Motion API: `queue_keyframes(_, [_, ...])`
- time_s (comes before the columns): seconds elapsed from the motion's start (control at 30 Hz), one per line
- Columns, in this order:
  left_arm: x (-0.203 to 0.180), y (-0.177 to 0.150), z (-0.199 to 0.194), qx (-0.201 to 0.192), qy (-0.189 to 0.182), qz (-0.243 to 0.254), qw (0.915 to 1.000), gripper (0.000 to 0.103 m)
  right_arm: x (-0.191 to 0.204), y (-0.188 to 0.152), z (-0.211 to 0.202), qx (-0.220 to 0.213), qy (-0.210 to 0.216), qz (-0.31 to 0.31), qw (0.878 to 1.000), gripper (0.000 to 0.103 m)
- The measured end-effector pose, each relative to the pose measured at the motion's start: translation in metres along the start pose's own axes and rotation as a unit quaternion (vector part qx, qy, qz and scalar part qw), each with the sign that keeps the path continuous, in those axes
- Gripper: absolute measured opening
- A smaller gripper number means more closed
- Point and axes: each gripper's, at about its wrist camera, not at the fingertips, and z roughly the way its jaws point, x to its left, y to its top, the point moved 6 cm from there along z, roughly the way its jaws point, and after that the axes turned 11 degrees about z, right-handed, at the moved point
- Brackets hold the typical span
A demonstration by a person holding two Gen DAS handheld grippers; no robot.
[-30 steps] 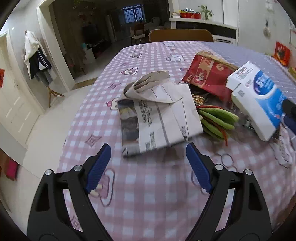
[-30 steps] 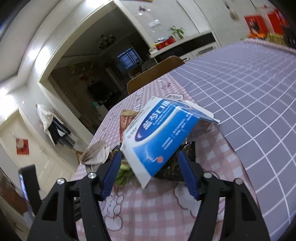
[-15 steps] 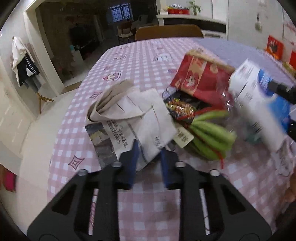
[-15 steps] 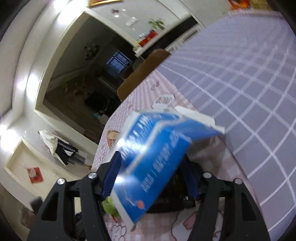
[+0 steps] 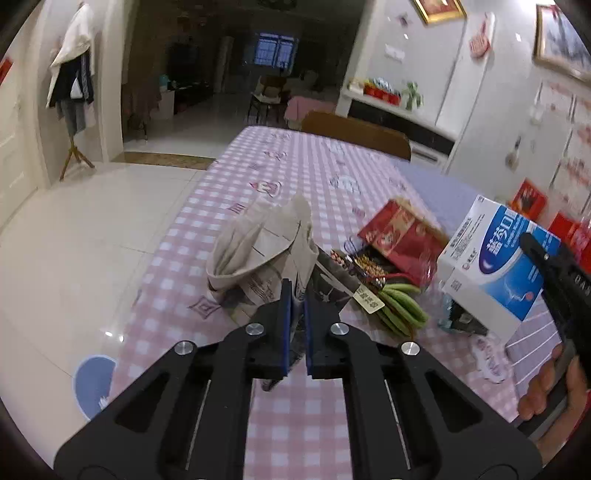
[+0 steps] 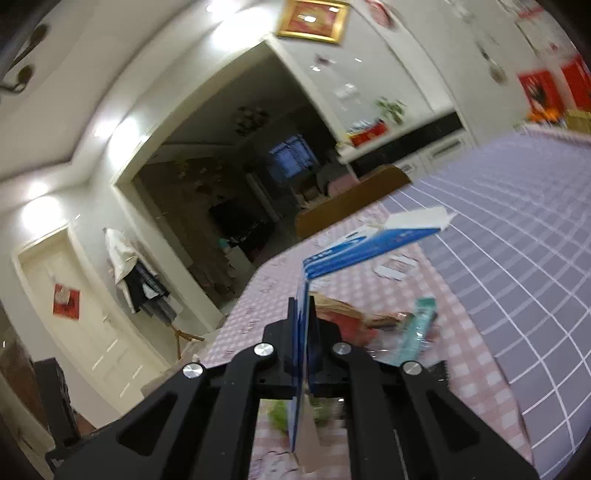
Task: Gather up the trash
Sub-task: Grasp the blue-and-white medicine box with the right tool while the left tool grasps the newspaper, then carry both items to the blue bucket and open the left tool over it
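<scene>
Newspaper (image 5: 258, 254) is pinched in the left gripper (image 5: 297, 325); right gripper (image 6: 304, 343) clamps a blue-white box (image 5: 495, 269), Chinese lettering unreadable.

Glossy white tile floor (image 5: 74, 258), white walls. Wide archway (image 5: 236, 74) into a dark back room with a small blue-lit window (image 5: 275, 51). Clothes on a wooden coat stand (image 5: 72, 92) by a white panelled door (image 6: 85, 325). Brown wooden chair back (image 5: 356, 133) at the table's far end. Gold-framed picture (image 6: 313, 20) above the arch.
</scene>
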Motion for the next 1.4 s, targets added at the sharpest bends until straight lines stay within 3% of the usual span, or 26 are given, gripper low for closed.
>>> queue_keyframes(0.13, [0.024,-0.004,-0.03,-0.025,-0.001,-0.028,0.9993,0.004,0.043,-0.014,-0.011,0.0,0.03,-0.035,0.999,0.004])
queue_keyframes(0.3, [0.069,-0.018,-0.075,-0.06,0.008,-0.071,0.9956,0.004,0.101,-0.056,-0.001,0.048,0.077,-0.068,0.994,0.004])
queue_keyframes(0.43, [0.111,-0.037,-0.101,-0.074,0.031,-0.101,0.9917,0.004,0.158,-0.111,0.018,0.105,0.116,-0.099,0.983,0.004])
queue_keyframes(0.6, [0.169,-0.068,-0.126,-0.079,0.06,-0.146,0.9842,0.004,0.219,-0.184,0.037,0.173,0.153,-0.131,0.964,0.004])
queue_keyframes(0.83, [0.252,-0.116,-0.145,-0.067,0.116,-0.201,0.9705,0.003,0.295,-0.297,0.056,0.256,0.192,-0.189,0.928,0.004])
queue_keyframes(1.0, [0.309,-0.167,-0.124,-0.025,0.143,-0.247,0.9582,0.003,0.312,-0.388,0.081,0.326,0.182,-0.224,0.9,0.004])
queue_keyframes(1.17, [0.35,-0.214,-0.086,0.028,0.16,-0.277,0.9472,0.003,0.307,-0.465,0.111,0.38,0.152,-0.243,0.879,0.004])
queue_keyframes(1.4, [0.396,-0.251,-0.031,0.079,0.172,-0.293,0.9371,0.004,0.288,-0.519,0.155,0.411,0.107,-0.256,0.869,0.004])
